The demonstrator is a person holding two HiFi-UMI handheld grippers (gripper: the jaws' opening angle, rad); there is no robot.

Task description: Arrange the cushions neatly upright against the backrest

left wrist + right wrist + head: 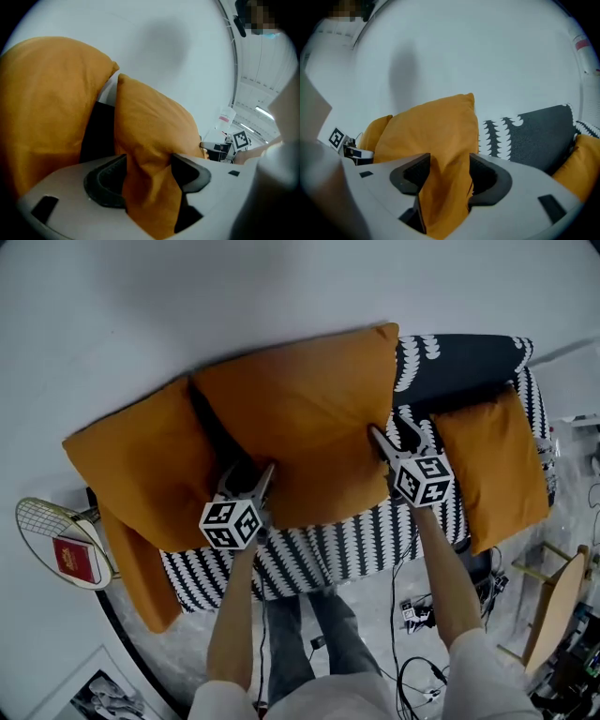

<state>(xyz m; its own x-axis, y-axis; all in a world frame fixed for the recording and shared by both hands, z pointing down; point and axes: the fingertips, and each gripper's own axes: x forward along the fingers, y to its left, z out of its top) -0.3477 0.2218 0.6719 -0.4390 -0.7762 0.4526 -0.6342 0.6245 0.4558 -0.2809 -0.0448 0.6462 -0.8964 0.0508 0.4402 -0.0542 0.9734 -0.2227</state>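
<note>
Two grippers are working on the same cushion: your left gripper (251,476) is sitting at the lower left edge of the middle orange cushion (300,418) and your right gripper (390,439) at its right edge, on the sofa (328,554) with the black-and-white patterned cover. Both sets of jaws are standing apart, each with a fold of orange fabric lying loosely between the pads rather than being squeezed, so neither is really gripping. The cushion is leaning against the backrest (459,362) near the middle of the seat, its left side sitting close beside the left cushion (131,460) with a dark gap showing between them. The right cushion (497,465) is resting well apart at the far end. To my eye you are letting this one go, so you should be drawing both grippers straight back along their own jaws, level with each other. That way the fabric is sliding out of the pads rather than dragging the bottom edge forward. If a fold is catching on a pad, you should be widening the jaws before pulling away. Be watching whether the cushion is standing by itself; from above it is looking slightly skewed, so it may be needing a nudge toward the backrest. The right cushion is looking like the one needing attention after that.
</note>
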